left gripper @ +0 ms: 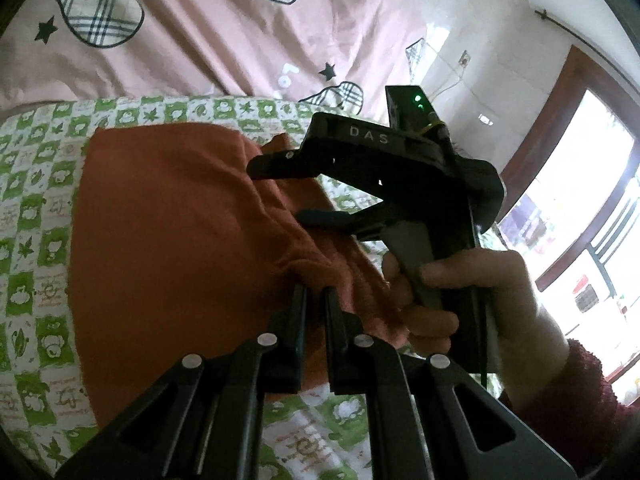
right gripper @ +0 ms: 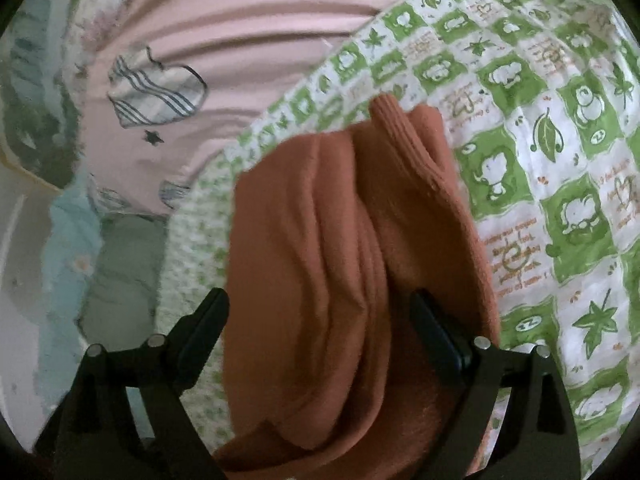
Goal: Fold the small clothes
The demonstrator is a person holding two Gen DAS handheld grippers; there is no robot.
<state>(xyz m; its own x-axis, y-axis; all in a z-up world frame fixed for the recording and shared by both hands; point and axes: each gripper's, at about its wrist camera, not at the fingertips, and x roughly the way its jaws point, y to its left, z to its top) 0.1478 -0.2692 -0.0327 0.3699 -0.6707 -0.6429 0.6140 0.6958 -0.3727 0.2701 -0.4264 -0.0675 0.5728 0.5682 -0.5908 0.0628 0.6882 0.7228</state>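
A rust-orange small garment (left gripper: 168, 216) lies on a green-and-white checked cloth (left gripper: 36, 200). My left gripper (left gripper: 316, 292) is shut on a bunched edge of the orange garment at its near right side. My right gripper (left gripper: 280, 188) shows in the left wrist view, held by a hand (left gripper: 472, 296), with its jaws open over the garment's right part. In the right wrist view the orange garment (right gripper: 320, 248) lies bunched in folds between the wide-open fingers (right gripper: 204, 320) of my right gripper (right gripper: 320, 304).
A pink bedsheet (left gripper: 208, 32) with plaid hearts and stars lies beyond the checked cloth (right gripper: 540, 140). A window (left gripper: 592, 208) and white wall are to the right. The person's dark red sleeve (left gripper: 588, 408) is at lower right.
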